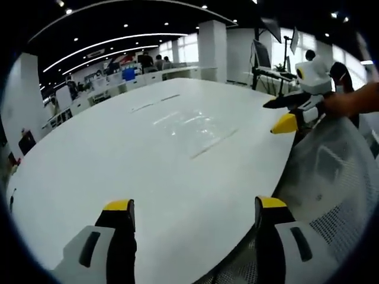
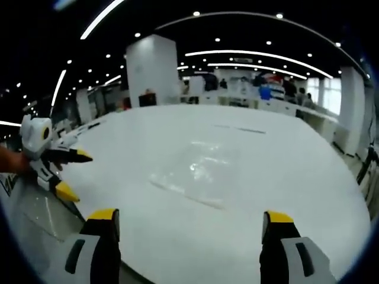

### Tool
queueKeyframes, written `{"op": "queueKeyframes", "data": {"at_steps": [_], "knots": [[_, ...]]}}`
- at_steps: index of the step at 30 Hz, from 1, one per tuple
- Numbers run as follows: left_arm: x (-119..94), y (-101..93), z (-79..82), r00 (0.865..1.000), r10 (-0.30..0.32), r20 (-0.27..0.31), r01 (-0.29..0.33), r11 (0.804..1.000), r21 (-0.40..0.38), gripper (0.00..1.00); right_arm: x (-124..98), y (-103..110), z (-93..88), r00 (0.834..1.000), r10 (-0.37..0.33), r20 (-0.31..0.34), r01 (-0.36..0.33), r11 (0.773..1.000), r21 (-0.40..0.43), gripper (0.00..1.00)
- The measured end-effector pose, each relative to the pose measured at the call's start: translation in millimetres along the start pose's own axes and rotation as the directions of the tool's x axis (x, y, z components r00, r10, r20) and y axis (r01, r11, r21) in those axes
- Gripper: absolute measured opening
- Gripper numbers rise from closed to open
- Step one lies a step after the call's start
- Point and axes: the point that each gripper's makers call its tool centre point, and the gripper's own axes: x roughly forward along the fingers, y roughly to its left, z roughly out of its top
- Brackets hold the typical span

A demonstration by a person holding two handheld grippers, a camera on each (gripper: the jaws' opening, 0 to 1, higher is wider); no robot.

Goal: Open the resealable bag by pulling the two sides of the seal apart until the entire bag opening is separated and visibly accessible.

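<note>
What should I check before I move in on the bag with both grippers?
1. Bag lies flat on the white table, nothing on it: ok.
2. Left gripper jaws stand apart, nothing between them: ok.
3. Right gripper jaws stand apart, nothing between them: ok.
4. Which edge of the bag carries the seal: cannot tell; the clear plastic only shows as glare and a faint dark line along one edge.
5. Seal shut or already parted: cannot tell.
6. Grippers at the bag: not ok; both hang back over the table's near edge, short of the plastic.
</note>
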Motion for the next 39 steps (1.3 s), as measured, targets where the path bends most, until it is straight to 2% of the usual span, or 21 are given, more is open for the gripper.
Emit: {"op": "queueKeyframes", "data": {"at_steps": [12, 16, 39], "knots": [[0, -0.4, -4.2, 1.0, -0.002, -0.017, 0.002, 1.0, -0.006, 0.81, 0, 2, -3.6, 1.0, 0.005, -0.016, -0.005, 1.0, -0.001, 0.99], [-1, 1.8, -0.5, 1.0, 0.007, 0.0, -0.007, 1.0, -0.002, 0.81, 1, 2, -4.4, 1.0, 0.01, -0.022, -0.01, 1.0, -0.002, 0.99], [-2, 8.3, 1.6, 0.999, 0.036, 0.013, -0.036, 0.999, -0.02, 0.82, 3, 4, -11.4, 0.998, 0.023, -0.061, -0.024, 1.0, -0.008, 0.98]]}}
